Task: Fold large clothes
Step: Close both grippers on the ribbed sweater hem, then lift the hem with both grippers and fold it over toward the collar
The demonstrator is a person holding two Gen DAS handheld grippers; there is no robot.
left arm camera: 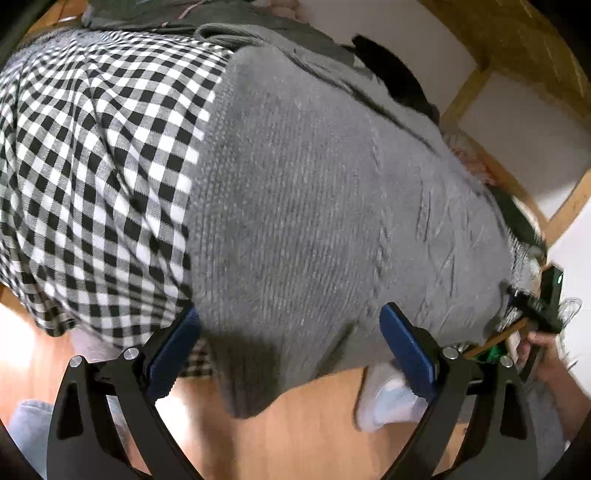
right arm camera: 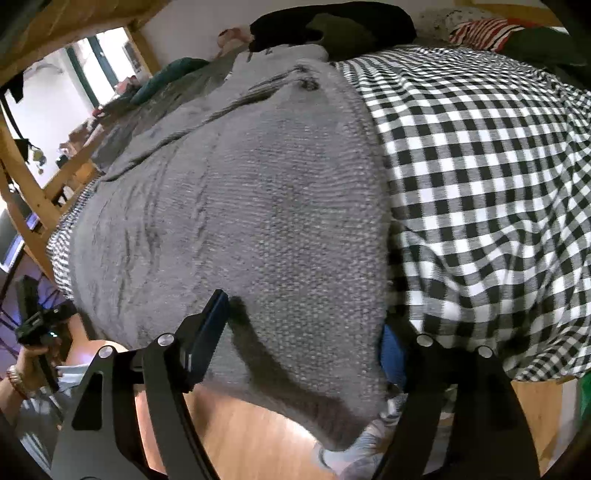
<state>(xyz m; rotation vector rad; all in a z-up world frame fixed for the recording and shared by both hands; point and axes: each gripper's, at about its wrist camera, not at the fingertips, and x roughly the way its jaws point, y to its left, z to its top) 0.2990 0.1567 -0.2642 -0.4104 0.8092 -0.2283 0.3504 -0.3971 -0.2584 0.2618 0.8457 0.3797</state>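
A large grey knitted sweater [left arm camera: 314, 206] lies spread over a bed with a black-and-white checked cover [left arm camera: 92, 147]. Its near edge hangs over the bed's front. My left gripper [left arm camera: 291, 332] is open, its blue pads on either side of the sweater's hanging edge. In the right wrist view the same sweater [right arm camera: 240, 221] fills the middle, with the checked cover [right arm camera: 480, 166] to its right. My right gripper [right arm camera: 306, 332] is open around the sweater's near corner; its right pad is partly hidden behind the fabric. The right gripper also shows in the left wrist view [left arm camera: 543, 302] at the far right.
Wooden bed-frame posts [left arm camera: 476, 88] stand against a white wall. Black and dark green clothes [right arm camera: 332, 26] and a red-striped item [right arm camera: 480, 33] lie at the back of the bed. Below is a wooden floor [left arm camera: 295, 443] with the person's white-socked foot [left arm camera: 388, 402].
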